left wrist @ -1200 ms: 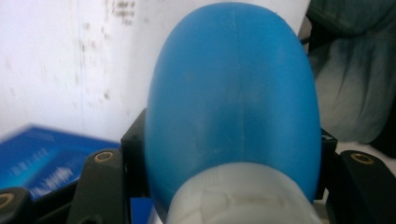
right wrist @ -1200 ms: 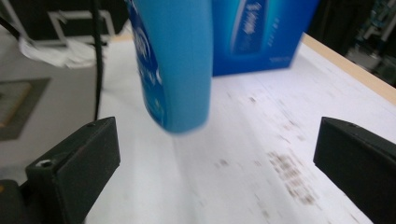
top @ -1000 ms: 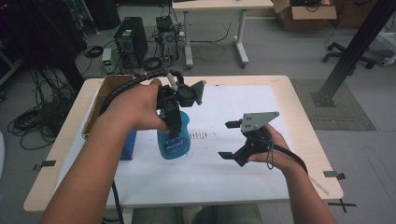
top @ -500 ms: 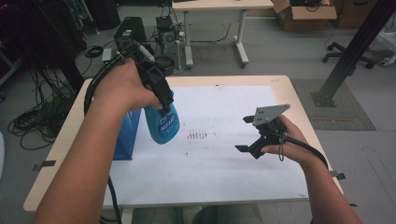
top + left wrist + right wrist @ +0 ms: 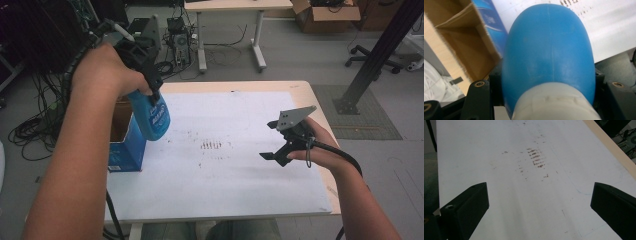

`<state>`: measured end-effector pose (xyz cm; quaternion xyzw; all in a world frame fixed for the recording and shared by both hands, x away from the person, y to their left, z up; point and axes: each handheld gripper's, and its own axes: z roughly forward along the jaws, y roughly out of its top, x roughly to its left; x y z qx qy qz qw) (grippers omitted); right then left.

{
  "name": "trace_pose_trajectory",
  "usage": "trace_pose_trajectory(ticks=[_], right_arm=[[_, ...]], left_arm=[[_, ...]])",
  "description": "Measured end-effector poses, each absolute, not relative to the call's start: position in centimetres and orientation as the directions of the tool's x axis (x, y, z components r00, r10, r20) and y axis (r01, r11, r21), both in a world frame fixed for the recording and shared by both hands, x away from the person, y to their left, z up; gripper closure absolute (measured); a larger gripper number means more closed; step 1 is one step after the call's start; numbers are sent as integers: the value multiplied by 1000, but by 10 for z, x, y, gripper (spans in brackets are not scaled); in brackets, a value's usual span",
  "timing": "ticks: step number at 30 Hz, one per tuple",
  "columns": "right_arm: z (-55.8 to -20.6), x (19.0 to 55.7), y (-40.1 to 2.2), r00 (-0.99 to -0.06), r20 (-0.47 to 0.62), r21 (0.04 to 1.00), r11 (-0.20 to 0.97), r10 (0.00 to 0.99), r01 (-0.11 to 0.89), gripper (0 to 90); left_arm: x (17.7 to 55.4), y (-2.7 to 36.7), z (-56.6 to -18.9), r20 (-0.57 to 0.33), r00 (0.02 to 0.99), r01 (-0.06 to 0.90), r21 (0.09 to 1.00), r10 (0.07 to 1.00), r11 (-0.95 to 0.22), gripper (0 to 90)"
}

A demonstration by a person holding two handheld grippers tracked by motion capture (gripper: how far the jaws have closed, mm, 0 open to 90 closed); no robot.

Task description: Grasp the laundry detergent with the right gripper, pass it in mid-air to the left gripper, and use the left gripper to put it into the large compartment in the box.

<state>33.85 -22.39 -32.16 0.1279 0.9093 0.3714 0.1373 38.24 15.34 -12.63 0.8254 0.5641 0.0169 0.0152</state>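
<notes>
The left gripper (image 5: pixel 150 82) pinches a blue spray bottle (image 5: pixel 151 116) near its white collar, jaws pressed against both sides of it, and holds it in the air with the rounded body hanging tilted below the jaws. In the left gripper view the bottle (image 5: pixel 547 47) bulges up between the jaws and blocks most of what lies ahead. Just beside and beneath the bottle, on the side toward the table's edge, stands an open cardboard box (image 5: pixel 125 142) with blue printed sides; its brown inside (image 5: pixel 461 47) shows past the bottle's flank. Well apart, the right gripper (image 5: pixel 280 142) hovers low over the white sheet (image 5: pixel 235 190) that covers the table (image 5: pixel 315 95), its jaws spread wide with nothing between them. Ahead of those jaws lies a patch of brown smudges (image 5: pixel 536 157), between the two grippers (image 5: pixel 211 145); nothing stands between it and the right gripper.
</notes>
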Motion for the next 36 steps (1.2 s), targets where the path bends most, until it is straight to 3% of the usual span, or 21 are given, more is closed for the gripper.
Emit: trace_pose_trajectory(ticks=[18, 36], right_arm=[[-322, 340, -231, -938, -147, 688, 714, 312, 130, 22], [-328, 348, -226, -945, -134, 661, 737, 299, 139, 23]], left_arm=[[394, 218, -92, -28, 107, 993, 58, 994, -105, 388], [400, 270, -90, -2, -18, 999, 49, 1000, 18, 388]])
